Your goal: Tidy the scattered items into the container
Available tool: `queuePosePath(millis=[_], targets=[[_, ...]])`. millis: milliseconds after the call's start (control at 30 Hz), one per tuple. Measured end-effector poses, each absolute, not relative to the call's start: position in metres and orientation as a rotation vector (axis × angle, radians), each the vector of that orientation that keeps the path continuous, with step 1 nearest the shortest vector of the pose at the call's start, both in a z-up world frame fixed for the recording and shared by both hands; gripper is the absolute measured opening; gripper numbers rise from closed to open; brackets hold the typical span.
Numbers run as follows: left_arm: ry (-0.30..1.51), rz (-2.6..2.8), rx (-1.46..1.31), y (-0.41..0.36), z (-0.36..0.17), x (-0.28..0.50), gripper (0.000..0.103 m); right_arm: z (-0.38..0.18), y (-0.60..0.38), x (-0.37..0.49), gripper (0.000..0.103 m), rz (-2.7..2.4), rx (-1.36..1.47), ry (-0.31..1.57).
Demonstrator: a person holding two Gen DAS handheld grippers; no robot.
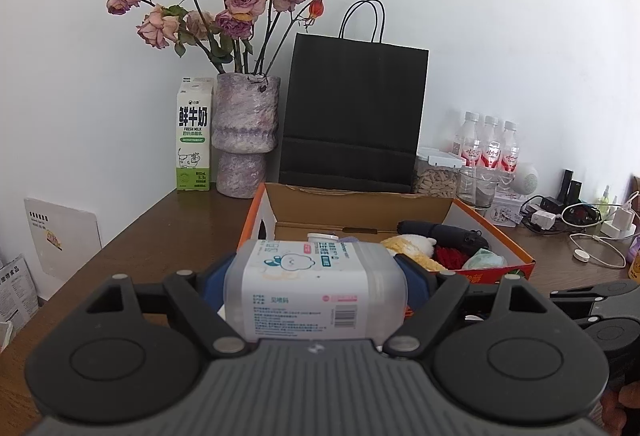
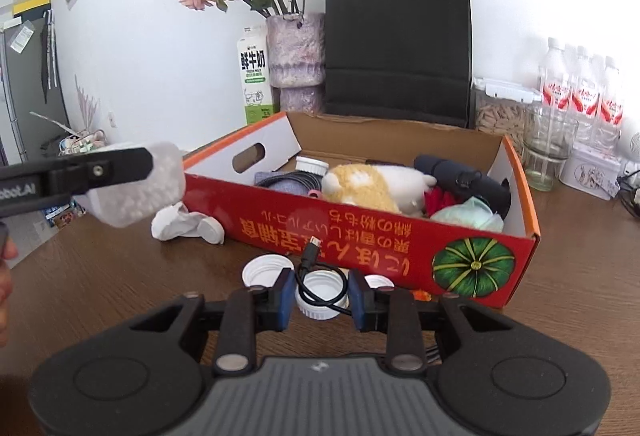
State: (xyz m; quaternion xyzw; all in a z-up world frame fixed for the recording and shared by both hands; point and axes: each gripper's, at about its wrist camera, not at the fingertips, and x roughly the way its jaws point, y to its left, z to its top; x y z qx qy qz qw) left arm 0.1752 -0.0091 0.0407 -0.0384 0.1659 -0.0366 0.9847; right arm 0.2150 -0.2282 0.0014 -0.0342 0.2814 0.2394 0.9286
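Brown wooden table [image 2: 120,276] against a white wall; at centre, a red-and-orange box [image 2: 360,236], open-topped, w/ a pumpkin print on its near side. Inside: plush toy [image 2: 360,184], dark roll [image 2: 460,172], red item, pale green cloth [image 2: 468,216], white-capped jar, grey cable. Behind box, L to R: milk carton [image 1: 194,136], vase [image 1: 245,132] of dried roses, black paper bag [image 1: 352,116], seed jar, glass, three water bottles [image 1: 488,144]; chargers and cords at far R. L gripper [image 1: 316,276]: blue pads pinch a translucent tub [image 1: 316,288] from both sides, held off the table just short of the box's near-left corner; in the right wrist view the tub [image 2: 136,188] shows white pellets inside. R gripper [image 2: 319,294]: fingers spread, low over the table in front of the box, straddling a white cap [image 2: 320,296] w/ a black USB cable [image 2: 312,264] looped over it; touching or not, cannot tell. Second white cap [image 2: 266,272] just L of it; crumpled white tissue [image 2: 184,224] lies against the box's front wall.
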Motion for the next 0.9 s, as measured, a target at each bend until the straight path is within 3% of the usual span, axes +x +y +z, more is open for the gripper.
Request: queuePosePath(millis=[267, 900], targets=[[0.349, -0.079, -0.077, -0.012, 0.037, 0.179, 0.084, -0.024, -0.220, 0.227, 0.027, 0.490, -0.110, 0.674], [0.356, -0.080, -0.081, -0.011, 0.034, 0.181, 0.084, -0.017, -0.222, 0.220, 0.027, 0.471, -0.138, 0.616]])
